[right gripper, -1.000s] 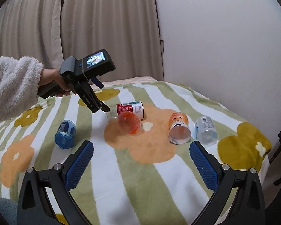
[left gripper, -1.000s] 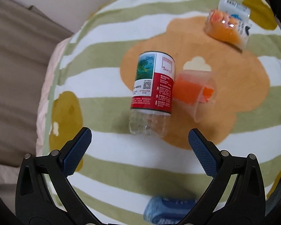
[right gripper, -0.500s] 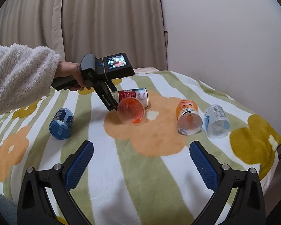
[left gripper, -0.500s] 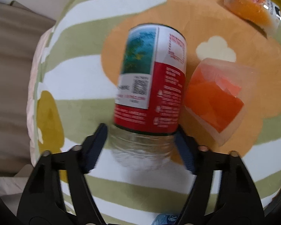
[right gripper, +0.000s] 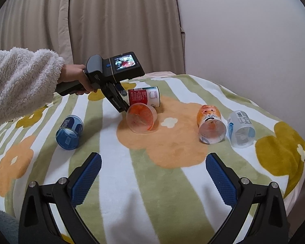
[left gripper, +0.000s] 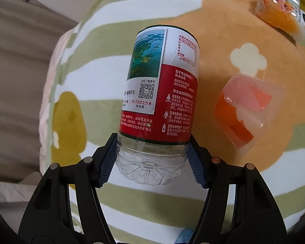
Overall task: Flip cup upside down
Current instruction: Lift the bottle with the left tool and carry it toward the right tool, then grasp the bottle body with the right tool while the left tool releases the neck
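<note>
The left gripper (left gripper: 152, 160) had its 2 blue pads clamped on the clear ribbed base of the red-labelled bottle cup (left gripper: 158, 93), a cut-off water bottle still wearing its red and white label. The cup lay on its side on the striped flower blanket (left gripper: 144, 201), closed base toward the camera, open mouth pointing away. Just to its right sat the orange clear cup (left gripper: 248, 113), also tipped over, close but seemingly not touching in the left wrist view (the right wrist view put it in front and could not settle that).

From the right wrist, the right gripper (right gripper: 152, 174) hung back with its fingers spread wide, nothing between them, well apart from every cup. Further off lay the blue cup (right gripper: 69, 129), the orange cartoon cup (right gripper: 210, 127) and the pale white cup (right gripper: 241, 129), all on their sides.

Handling looked easy on weight: thin empty plastic, very light. The catch was softness and slickness. The wall would likely buckle under a hard squeeze, and smooth plastic could slip during the turn. The moulded base was the stiffest part, so the hold there seemed well chosen. The soft blanket might let a mouth-down cup wobble when set down.
</note>
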Tool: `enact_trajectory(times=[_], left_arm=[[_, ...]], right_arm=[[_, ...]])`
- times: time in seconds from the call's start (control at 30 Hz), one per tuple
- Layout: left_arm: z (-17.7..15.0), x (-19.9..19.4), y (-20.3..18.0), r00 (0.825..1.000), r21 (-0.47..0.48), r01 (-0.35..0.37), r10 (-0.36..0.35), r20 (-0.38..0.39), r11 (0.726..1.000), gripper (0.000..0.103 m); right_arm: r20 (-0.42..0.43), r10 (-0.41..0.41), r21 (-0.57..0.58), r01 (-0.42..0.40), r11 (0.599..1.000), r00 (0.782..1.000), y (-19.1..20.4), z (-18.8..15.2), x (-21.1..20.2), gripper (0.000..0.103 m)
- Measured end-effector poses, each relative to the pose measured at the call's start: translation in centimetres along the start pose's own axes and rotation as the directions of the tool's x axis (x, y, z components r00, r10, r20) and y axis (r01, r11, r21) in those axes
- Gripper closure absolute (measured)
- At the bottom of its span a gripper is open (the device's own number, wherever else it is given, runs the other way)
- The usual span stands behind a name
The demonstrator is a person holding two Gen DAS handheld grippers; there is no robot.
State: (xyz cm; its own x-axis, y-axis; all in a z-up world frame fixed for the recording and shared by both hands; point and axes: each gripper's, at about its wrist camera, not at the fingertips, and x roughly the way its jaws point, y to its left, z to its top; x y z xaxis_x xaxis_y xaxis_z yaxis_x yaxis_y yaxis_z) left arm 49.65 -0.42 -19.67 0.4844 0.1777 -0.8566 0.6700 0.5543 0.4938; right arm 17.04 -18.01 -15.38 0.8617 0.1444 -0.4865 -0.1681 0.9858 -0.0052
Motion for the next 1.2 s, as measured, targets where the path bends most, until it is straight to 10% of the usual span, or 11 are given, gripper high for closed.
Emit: enact_trajectory(times=[0.53,1.2], left_arm=[[-7.4,-13.9,-7.3,0.991,0.077,-0.009,-0.002,0.134,0.997,0.041],[-11.1,-9.8,-20.0,0.989,0.177,0.143,-0.145,0.003,0.974,0.04]], right_arm=[[0.018,0.036,-0.033,-0.036,0.999,0.999,1.4,1.7,-5.0,0.001],[-0.033,0.035,-0.063,-0.037,0.997,0.999,1.2,-0.5,-9.5,0.001]])
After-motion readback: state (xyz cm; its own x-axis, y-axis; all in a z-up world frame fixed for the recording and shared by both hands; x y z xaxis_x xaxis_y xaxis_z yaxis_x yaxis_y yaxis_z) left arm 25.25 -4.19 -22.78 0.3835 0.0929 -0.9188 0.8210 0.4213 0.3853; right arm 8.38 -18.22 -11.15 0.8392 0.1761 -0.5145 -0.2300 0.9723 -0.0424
